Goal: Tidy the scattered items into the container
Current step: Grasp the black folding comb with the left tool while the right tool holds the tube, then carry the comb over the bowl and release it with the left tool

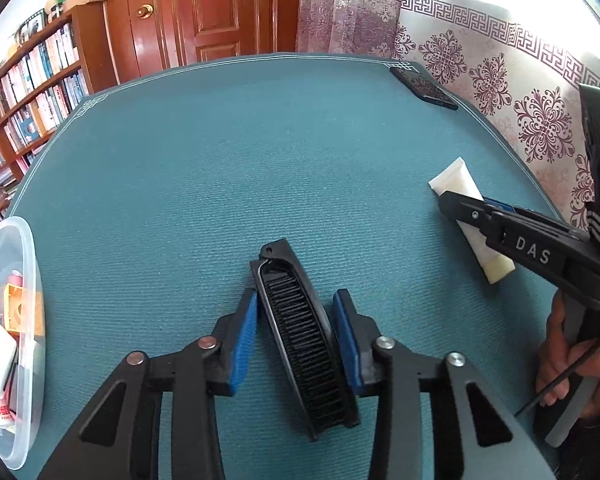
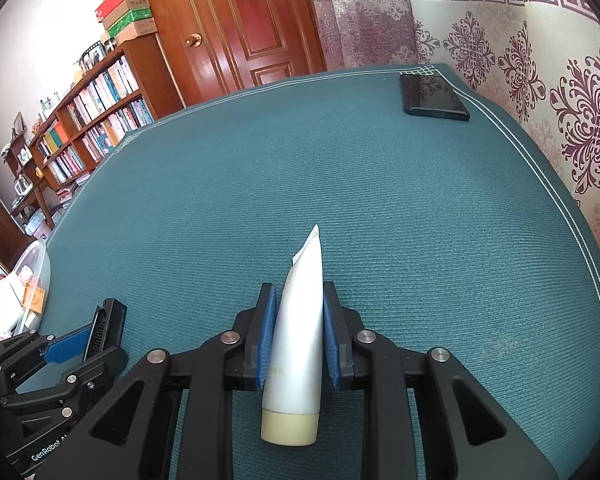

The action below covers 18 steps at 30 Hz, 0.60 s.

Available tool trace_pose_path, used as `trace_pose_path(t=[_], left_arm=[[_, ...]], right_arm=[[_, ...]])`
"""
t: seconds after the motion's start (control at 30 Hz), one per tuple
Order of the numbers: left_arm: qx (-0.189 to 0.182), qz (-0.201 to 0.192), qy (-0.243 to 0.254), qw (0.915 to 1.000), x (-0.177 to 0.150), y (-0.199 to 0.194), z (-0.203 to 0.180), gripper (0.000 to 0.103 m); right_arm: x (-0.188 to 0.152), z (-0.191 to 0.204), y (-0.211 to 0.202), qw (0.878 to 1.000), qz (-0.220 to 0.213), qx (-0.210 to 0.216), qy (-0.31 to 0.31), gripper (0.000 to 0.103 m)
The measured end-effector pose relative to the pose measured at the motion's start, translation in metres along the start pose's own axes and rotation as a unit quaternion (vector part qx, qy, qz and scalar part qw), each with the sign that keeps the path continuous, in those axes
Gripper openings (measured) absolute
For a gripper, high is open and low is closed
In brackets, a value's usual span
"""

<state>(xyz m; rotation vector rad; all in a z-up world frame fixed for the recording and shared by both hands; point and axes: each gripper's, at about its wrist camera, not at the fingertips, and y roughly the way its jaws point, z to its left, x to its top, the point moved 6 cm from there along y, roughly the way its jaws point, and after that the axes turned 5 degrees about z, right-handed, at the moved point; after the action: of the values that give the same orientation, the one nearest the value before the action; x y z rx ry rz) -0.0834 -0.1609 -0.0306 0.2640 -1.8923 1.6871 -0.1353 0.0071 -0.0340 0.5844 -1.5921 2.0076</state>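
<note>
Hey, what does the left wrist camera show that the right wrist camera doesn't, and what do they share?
Only the left wrist view shows a hand holding the right gripper, and the black folding comb lengthwise, its bristles between the left gripper's fingers with gaps at both sides.

Only the right wrist view shows the white tube pinched between the right gripper's blue pads, cap toward the camera.

Both show the teal table, the phone, the clear container, the bookshelf and the door.
</note>
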Motion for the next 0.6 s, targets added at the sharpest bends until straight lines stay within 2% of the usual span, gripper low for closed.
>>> trace_pose_path(t=[0.17, 0.4, 0.6], left_arm=[[0.003, -0.005, 0.019, 0.9998, -0.011, -0.008, 0.003, 0.032], [0.011, -0.022, 0.027, 0.9993, -0.017, -0.017, 0.002, 0.031], [0.008, -0.046, 0.004, 0.9989, -0.016, -0.035, 0.013, 0.03]], right_arm=[[-0.001, 0.001, -0.001, 1.0, 0.0, -0.001, -0.001, 0.024], [-0.001, 0.003, -0.001, 1.0, -0.001, -0.002, -0.004, 0.024], [0.0, 0.001, -0.004, 1.0, -0.007, 0.008, 0.003, 0.023]])
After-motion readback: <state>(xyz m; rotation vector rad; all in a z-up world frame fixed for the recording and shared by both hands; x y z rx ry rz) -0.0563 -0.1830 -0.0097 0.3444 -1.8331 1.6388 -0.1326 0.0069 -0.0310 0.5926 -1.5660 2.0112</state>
